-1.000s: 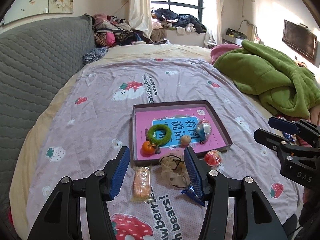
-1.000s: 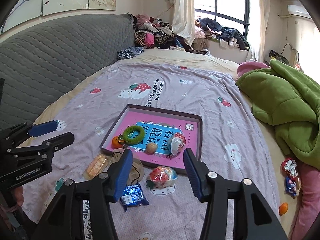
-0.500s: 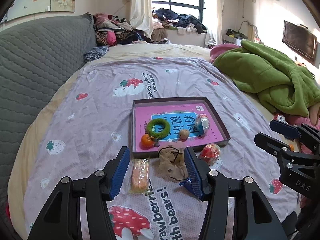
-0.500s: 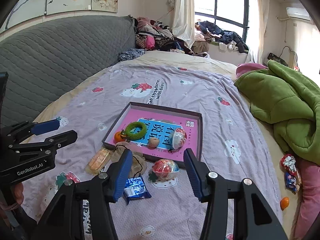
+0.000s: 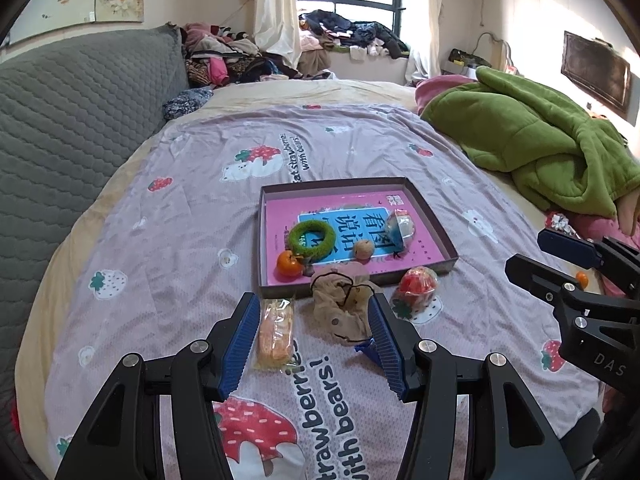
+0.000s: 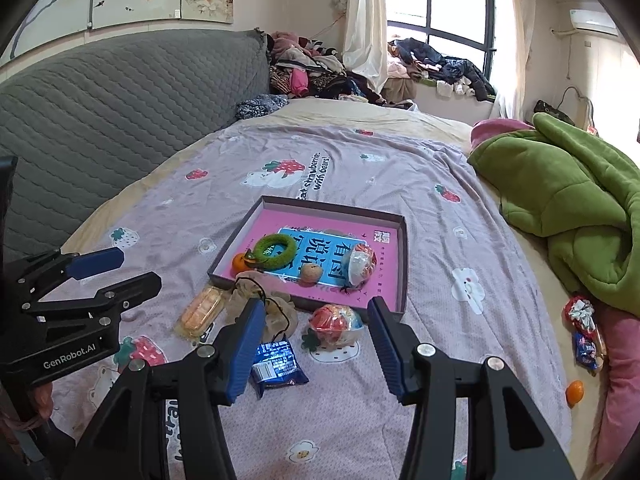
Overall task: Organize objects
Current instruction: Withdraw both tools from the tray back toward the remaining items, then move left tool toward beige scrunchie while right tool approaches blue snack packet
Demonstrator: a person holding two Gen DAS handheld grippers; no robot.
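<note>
A shallow box (image 5: 434,220) (image 6: 403,264) with a pink book as its floor lies on the bed. In it are a green ring (image 5: 312,239), an orange (image 5: 289,264), a small brown ball (image 5: 363,249) and a wrapped round snack (image 5: 401,227). In front of the box lie an orange snack packet (image 5: 274,332) (image 6: 200,312), a beige cloth pouch (image 5: 342,304) (image 6: 264,308), a red wrapped ball (image 5: 418,283) (image 6: 335,322) and a blue packet (image 6: 276,364). My left gripper (image 5: 312,344) hangs open above the snack packet and pouch. My right gripper (image 6: 316,344) hangs open above the red ball and blue packet.
A green blanket (image 5: 532,148) is heaped at the right. Loose sweets (image 6: 584,332) and a small orange (image 6: 575,392) lie by the bed's right edge. A grey quilted headboard (image 5: 68,128) runs along the left, with clothes (image 5: 240,56) piled beyond.
Both grippers have drawn back a little from the box, so the objects look smaller and farther. Their jaws kept the same width, and nothing on the bed moved.
</note>
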